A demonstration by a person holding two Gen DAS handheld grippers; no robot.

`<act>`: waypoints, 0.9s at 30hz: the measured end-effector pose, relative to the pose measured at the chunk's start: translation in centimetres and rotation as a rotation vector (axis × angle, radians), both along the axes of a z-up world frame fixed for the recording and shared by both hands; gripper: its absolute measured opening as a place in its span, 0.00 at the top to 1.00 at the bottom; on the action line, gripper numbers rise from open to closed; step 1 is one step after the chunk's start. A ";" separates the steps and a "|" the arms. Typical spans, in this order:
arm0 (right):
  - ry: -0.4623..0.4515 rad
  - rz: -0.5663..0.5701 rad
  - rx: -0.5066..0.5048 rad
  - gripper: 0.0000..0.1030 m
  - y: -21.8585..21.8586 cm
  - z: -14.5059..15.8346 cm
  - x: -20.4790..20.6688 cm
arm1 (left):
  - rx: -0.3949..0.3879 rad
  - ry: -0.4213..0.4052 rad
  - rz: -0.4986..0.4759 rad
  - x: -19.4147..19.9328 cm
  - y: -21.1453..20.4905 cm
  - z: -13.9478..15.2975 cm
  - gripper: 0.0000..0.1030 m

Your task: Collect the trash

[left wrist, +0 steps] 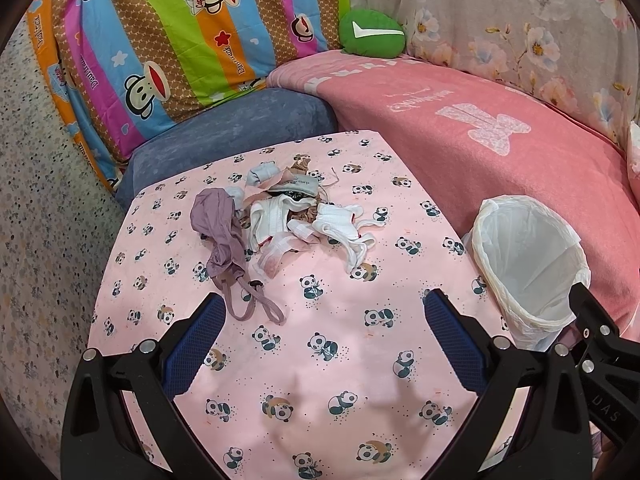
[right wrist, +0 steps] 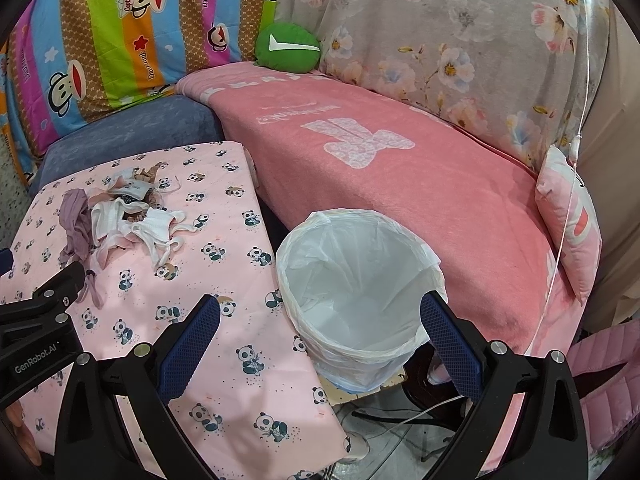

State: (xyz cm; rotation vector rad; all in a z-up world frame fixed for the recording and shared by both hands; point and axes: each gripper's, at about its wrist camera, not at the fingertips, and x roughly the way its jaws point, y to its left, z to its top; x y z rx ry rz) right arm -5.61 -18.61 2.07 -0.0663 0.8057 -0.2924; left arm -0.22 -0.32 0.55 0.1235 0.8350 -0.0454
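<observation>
A pile of cloth scraps [left wrist: 288, 216], white, pink, grey and a mauve piece with straps [left wrist: 224, 236], lies on the panda-print table [left wrist: 340, 360]; it also shows in the right wrist view [right wrist: 128, 220]. A bin lined with a white bag [right wrist: 356, 292] stands to the right of the table, also seen in the left wrist view [left wrist: 528, 264]. My left gripper [left wrist: 320, 308] is open and empty, above the table just short of the pile. My right gripper [right wrist: 320, 308] is open and empty, above the bin's near rim.
A pink blanket covers the sofa [right wrist: 400, 160] behind the bin. A green cushion [left wrist: 372, 32], a striped cartoon quilt [left wrist: 160, 48] and a blue cushion [left wrist: 232, 136] lie at the back. A pink pillow [right wrist: 568, 220] and a thin cord [right wrist: 560, 248] are at the right.
</observation>
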 end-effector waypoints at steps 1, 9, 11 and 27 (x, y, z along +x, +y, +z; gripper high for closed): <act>0.000 0.000 0.000 0.05 0.0 0.0 0.0 | 0.000 0.001 0.000 0.0 0.0 0.0 0.08; -0.008 -0.006 -0.004 0.05 0.1 0.2 -0.3 | 0.000 -0.001 0.001 0.0 0.0 0.1 0.08; -0.008 -0.006 -0.004 0.05 0.1 0.2 -0.3 | 0.002 -0.003 0.001 0.0 -0.1 0.5 0.08; -0.025 -0.019 -0.007 0.05 0.9 0.4 -0.5 | -0.019 -0.026 -0.036 0.2 0.0 0.6 0.08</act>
